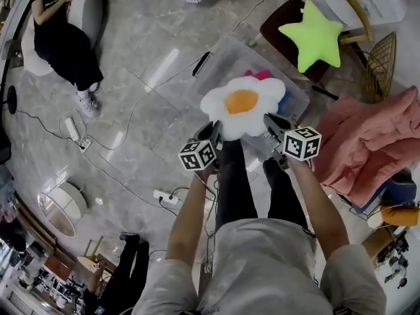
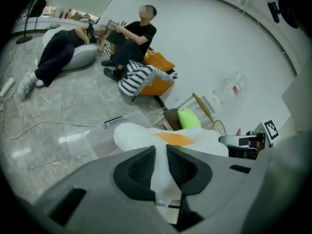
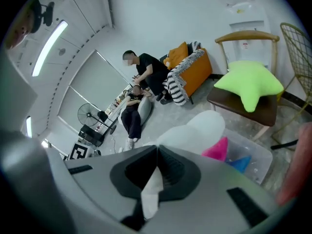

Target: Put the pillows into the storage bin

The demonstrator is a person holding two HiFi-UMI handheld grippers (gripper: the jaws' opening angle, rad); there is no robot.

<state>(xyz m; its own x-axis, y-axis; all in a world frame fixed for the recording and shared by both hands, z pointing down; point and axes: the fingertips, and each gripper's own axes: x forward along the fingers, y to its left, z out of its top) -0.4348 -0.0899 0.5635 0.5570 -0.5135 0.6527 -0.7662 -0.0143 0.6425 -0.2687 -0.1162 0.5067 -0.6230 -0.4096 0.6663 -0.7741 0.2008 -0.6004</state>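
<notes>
My egg pillow (image 1: 243, 107) is white, orange-centred; at two o'clock the star pillow (image 1: 314, 37) is lime green.

Grey tiled floor (image 1: 141, 38): clear storage bin (image 1: 223, 61), power strip (image 1: 165, 197), chair (image 1: 275, 20)

I am stretching my left forearm (image 1: 187, 215) and right forearm (image 1: 321, 205) forward, pointing the left gripper (image 1: 213, 133) and right gripper (image 1: 270, 123) downward side by side, each pinching an edge of the egg pillow (image 1: 243, 107).
</notes>
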